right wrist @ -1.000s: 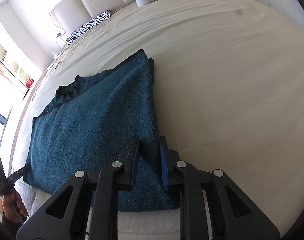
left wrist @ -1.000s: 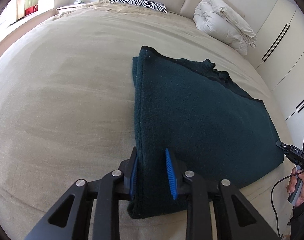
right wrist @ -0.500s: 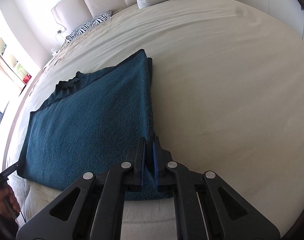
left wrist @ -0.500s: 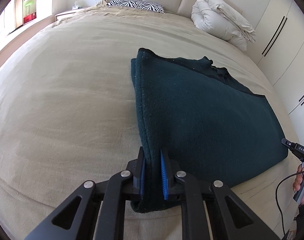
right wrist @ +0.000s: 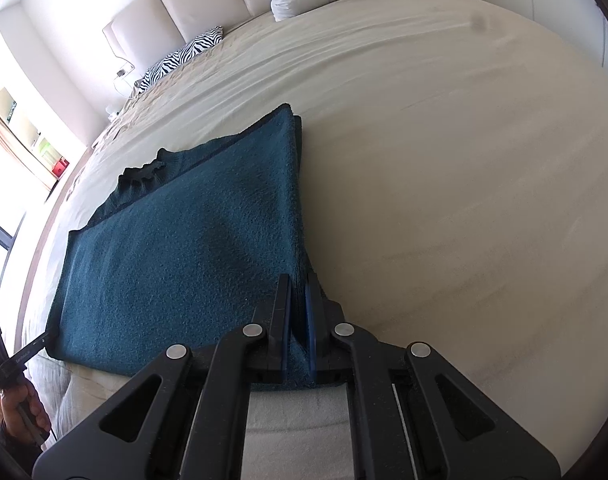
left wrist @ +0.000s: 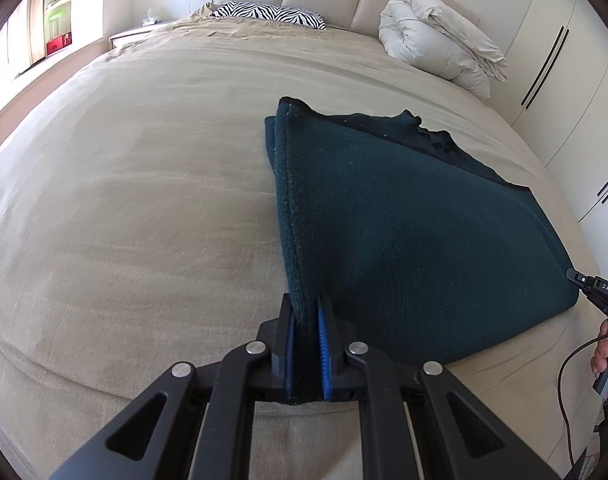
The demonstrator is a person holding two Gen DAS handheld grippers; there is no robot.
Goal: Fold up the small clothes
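Dark teal fleece garment (left wrist: pixel 403 232) (folded, collar at far edge) flat on bed

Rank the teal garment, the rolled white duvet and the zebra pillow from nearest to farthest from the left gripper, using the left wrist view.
1. Teal garment: pinched at its near corner by the left gripper.
2. Rolled white duvet: far right, at the headboard.
3. Zebra pillow: far end, left of the duvet, slightly farther back.
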